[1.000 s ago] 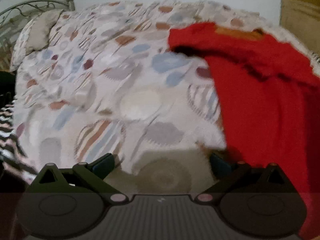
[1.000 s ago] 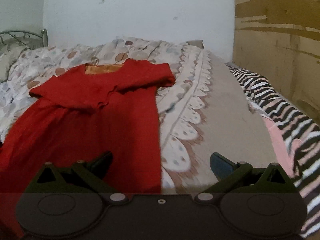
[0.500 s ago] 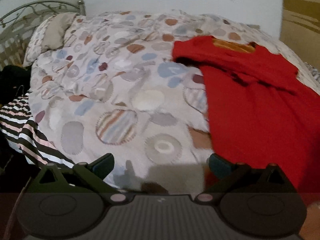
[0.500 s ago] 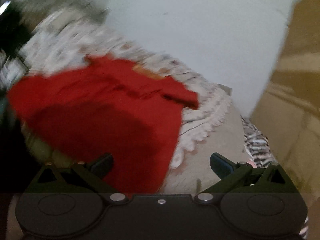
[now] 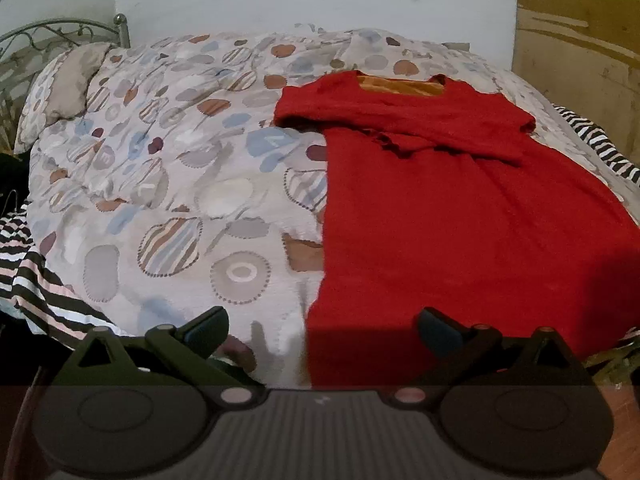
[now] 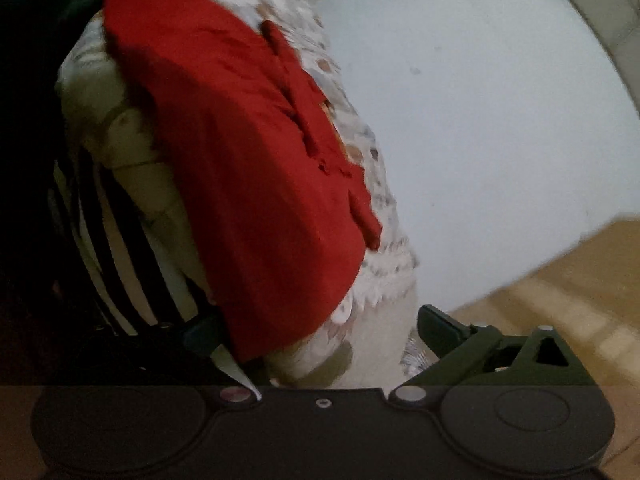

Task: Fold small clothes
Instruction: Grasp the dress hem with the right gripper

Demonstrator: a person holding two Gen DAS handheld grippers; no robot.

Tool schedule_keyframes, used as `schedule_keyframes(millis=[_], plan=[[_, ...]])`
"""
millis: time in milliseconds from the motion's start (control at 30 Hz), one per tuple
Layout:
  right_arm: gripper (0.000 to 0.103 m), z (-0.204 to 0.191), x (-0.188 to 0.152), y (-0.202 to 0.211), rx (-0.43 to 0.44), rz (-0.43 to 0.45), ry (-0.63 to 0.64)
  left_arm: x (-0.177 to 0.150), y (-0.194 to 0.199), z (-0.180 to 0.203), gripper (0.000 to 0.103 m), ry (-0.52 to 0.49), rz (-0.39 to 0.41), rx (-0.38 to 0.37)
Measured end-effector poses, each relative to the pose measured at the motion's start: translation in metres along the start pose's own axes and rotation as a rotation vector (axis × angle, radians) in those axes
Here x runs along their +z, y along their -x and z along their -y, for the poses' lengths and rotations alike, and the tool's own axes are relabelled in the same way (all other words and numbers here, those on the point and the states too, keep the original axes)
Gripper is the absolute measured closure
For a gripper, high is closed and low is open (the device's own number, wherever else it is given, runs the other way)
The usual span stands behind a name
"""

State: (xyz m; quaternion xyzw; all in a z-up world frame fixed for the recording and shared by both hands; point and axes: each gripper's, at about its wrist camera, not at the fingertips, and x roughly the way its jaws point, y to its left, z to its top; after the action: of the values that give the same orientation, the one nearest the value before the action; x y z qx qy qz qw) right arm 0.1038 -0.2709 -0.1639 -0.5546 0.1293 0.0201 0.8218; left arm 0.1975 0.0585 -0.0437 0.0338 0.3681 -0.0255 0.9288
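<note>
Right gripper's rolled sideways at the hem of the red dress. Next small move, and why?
Probably ease the right gripper forward and close on the red dress at its near hem. Its jaws, just closing slightly, stand wide and rolled, with the hem corner between them but not pinched. The left gripper is open over the quilt, holding nothing.

The right tool (image 6: 320,332) has rolled hard onto its side, so the bed (image 6: 376,344) and the red garment (image 6: 256,184) now run tilted across its view, and it has dropped to the garment's near hem. Its jaws have just been closing slightly, the hem's corner between them, pads not pressing. The left tool (image 5: 322,328) has drawn back from the bed's near edge, showing more of the garment.
</note>
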Motion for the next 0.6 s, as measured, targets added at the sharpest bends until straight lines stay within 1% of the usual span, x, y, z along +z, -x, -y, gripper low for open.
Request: schedule_keyframes(millis=[67,133,167,200,233,267,333,400,500,567,600], plan=[[0.014,-0.006,-0.001,-0.002,0.003,0.018,0.056,0.000,0.001,0.002,0.000,-0.001,0.004,-0.012],[0.025,-0.011,0.000,-0.001,0.011,0.035,0.106,0.000,0.003,0.002,0.000,-0.001,0.009,-0.034],[0.028,-0.013,0.000,0.000,0.012,0.041,0.127,0.000,0.004,0.003,0.000,-0.003,0.014,-0.048],[0.036,-0.014,-0.001,0.001,0.013,0.046,0.151,-0.001,0.005,0.003,0.000,-0.005,0.020,-0.059],[0.047,-0.016,-0.001,0.004,0.018,0.052,0.172,-0.001,0.006,0.003,0.000,-0.008,0.029,-0.072],[0.053,-0.017,-0.001,0.006,0.024,0.056,0.186,-0.001,0.008,0.004,0.000,-0.013,0.037,-0.083],[0.073,-0.015,0.000,0.009,0.038,0.066,0.201,-0.002,0.010,0.006,0.000,-0.023,0.054,-0.097],[0.086,-0.007,0.003,0.010,0.072,0.055,0.191,-0.002,0.012,0.008,0.000,-0.038,0.070,-0.104],[0.088,0.014,0.013,0.011,0.111,0.055,0.129,-0.004,0.013,0.012,0.000,-0.064,0.083,-0.103],[0.089,0.032,0.022,0.014,0.141,0.057,0.086,-0.006,0.016,0.013,0.000,-0.077,0.100,-0.116],[0.090,0.045,0.028,0.014,0.169,0.056,0.044,-0.008,0.020,0.014,0.000,-0.082,0.116,-0.134]])
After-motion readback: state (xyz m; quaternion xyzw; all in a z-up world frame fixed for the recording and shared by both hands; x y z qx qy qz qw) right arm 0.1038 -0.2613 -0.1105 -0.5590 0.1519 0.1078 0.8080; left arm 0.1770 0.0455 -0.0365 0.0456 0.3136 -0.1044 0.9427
